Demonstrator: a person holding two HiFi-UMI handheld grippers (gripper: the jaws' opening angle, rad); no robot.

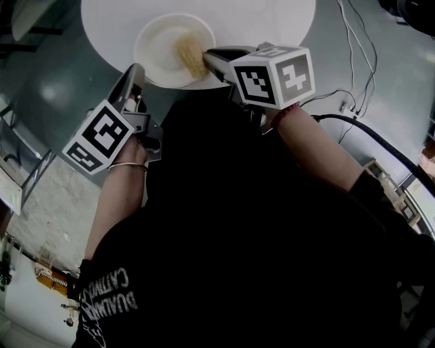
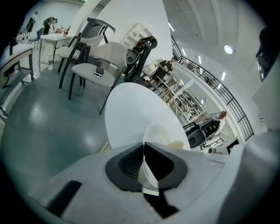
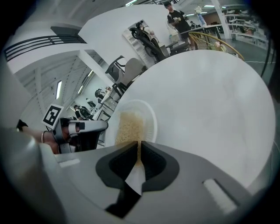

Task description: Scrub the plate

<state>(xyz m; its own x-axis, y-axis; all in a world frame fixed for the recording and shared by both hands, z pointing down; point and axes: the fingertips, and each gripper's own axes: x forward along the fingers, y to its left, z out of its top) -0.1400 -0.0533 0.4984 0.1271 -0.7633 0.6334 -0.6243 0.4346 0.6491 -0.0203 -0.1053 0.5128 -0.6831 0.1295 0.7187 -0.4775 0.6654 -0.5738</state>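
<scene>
A white plate [image 1: 158,42] sits near the front edge of a round white table [image 1: 272,20]. My left gripper [image 1: 135,73] is at the plate's near left rim. In the left gripper view its jaws [image 2: 143,146] are shut on the thin rim of the plate [image 2: 159,133]. My right gripper [image 1: 209,58] reaches in from the right, shut on a yellow fibrous scrub pad [image 1: 191,56] that lies on the plate's inner face. In the right gripper view the pad [image 3: 129,127] sticks out from between the jaws [image 3: 139,146] onto the plate [image 3: 151,117], with the left gripper [image 3: 81,131] beyond it.
Chairs [image 2: 94,57] and a desk stand on the green floor past the table. Cables [image 1: 353,41] run over the floor at the right. A person's dark clothing fills the lower head view. People stand in the background [image 3: 177,19].
</scene>
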